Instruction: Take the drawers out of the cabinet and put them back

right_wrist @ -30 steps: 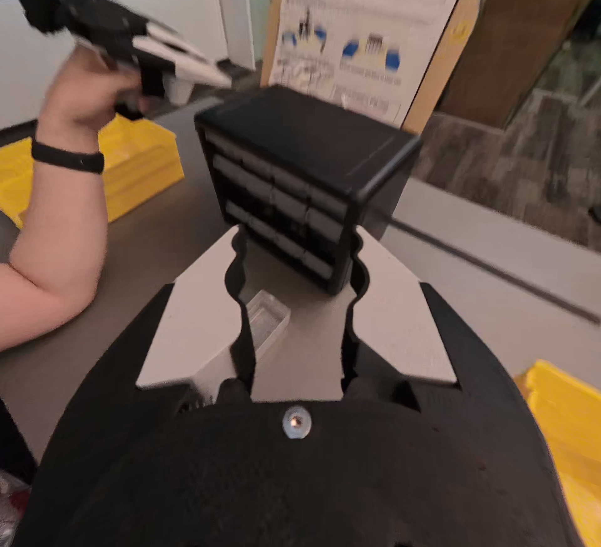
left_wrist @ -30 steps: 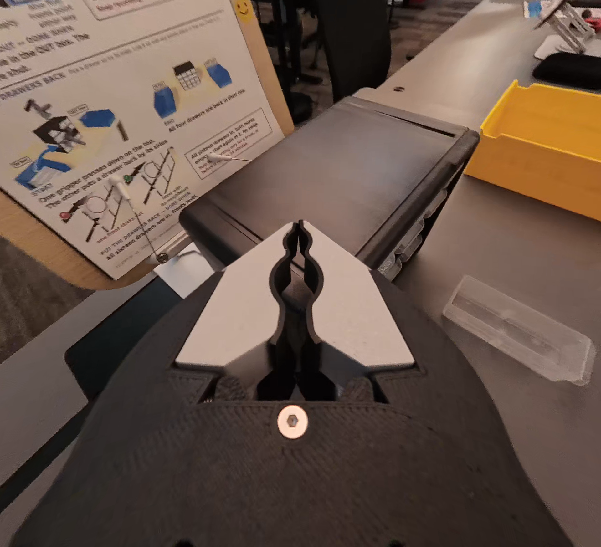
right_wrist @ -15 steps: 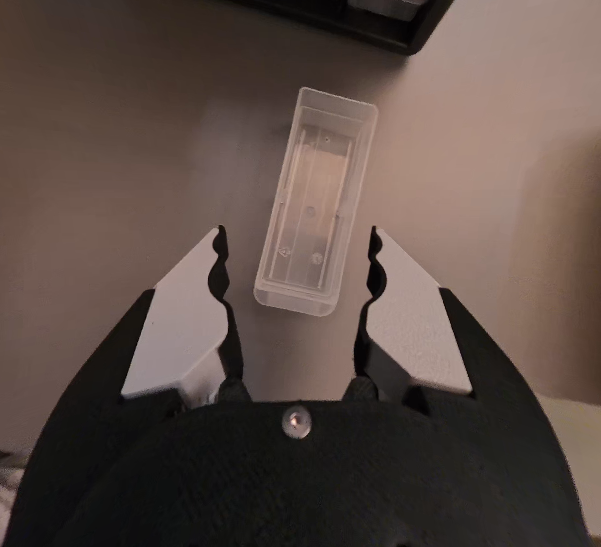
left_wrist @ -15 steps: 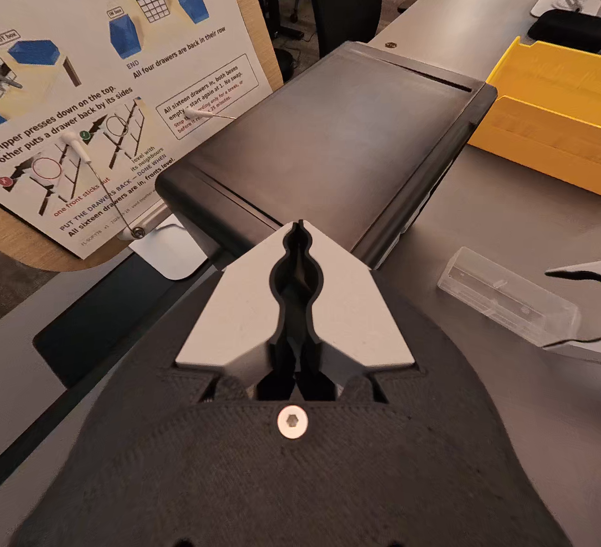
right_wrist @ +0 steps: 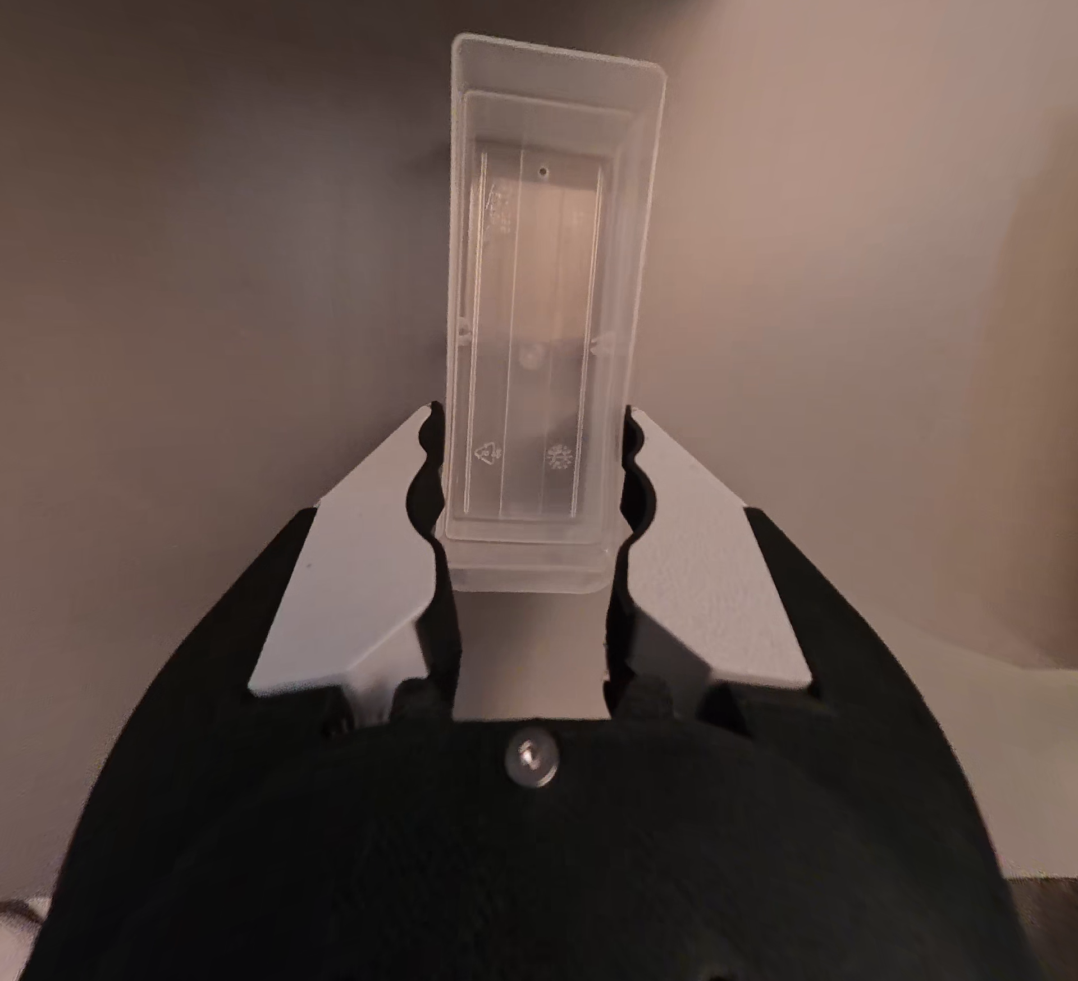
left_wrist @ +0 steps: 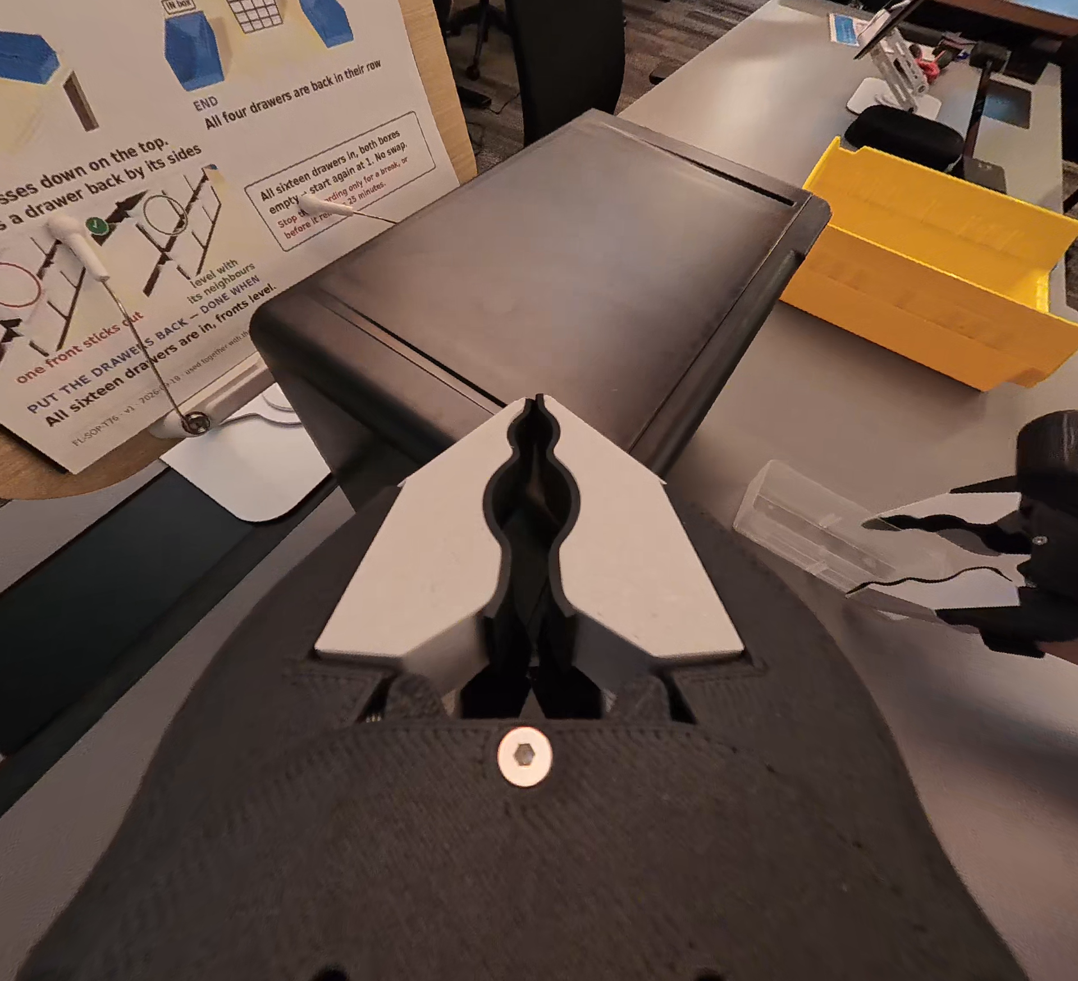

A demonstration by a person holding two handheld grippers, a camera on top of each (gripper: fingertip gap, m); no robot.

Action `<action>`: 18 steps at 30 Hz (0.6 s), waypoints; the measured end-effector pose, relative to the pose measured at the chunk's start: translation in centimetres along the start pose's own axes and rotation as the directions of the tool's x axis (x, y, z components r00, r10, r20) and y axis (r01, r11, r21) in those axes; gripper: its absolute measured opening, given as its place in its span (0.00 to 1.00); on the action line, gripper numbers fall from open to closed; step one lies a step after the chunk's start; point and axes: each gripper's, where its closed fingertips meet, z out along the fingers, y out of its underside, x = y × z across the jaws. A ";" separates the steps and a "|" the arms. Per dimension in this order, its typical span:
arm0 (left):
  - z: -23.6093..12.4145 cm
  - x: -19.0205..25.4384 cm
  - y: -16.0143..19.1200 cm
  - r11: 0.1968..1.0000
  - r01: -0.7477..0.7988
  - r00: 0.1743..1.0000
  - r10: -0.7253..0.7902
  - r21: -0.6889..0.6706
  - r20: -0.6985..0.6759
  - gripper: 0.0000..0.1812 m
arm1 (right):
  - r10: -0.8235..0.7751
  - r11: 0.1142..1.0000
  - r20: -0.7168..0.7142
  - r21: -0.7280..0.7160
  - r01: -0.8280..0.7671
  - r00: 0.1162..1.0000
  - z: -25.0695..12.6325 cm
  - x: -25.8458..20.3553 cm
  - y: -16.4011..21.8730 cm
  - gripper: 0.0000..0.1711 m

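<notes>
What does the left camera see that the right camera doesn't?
Only the left wrist view shows the black cabinet from above, the yellow bin beside it, the instruction sheet, and the shut left gripper over the cabinet's near edge. Only the right wrist view looks straight down into the clear drawer, showing it empty, with a finger at each side. Both show that drawer lying on the grey table with the right gripper around its near end.
</notes>
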 end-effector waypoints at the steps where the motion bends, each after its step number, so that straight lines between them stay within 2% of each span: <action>1: 0.0 0.0 0.0 1.000 -0.001 1.000 0.001 0.000 0.001 0.00 | 0.001 1.000 0.006 0.010 -0.001 1.000 -0.1 0.0 -0.1 0.33; 6: 0.0 0.0 0.0 1.000 -0.010 1.000 0.010 0.001 0.000 0.00 | -0.005 0.997 0.011 0.072 0.004 1.000 -1.4 0.6 -1.4 0.32; 12: -0.1 0.1 0.0 1.000 -0.006 1.000 0.006 0.001 -0.009 0.00 | 0.003 0.989 0.002 0.149 -0.003 1.000 -3.9 1.8 -5.7 0.33; 18: 0.0 0.1 0.0 1.000 -0.009 1.000 0.009 0.000 -0.008 0.00 | -0.004 0.994 0.020 0.106 0.001 1.000 -3.2 2.3 -8.5 0.33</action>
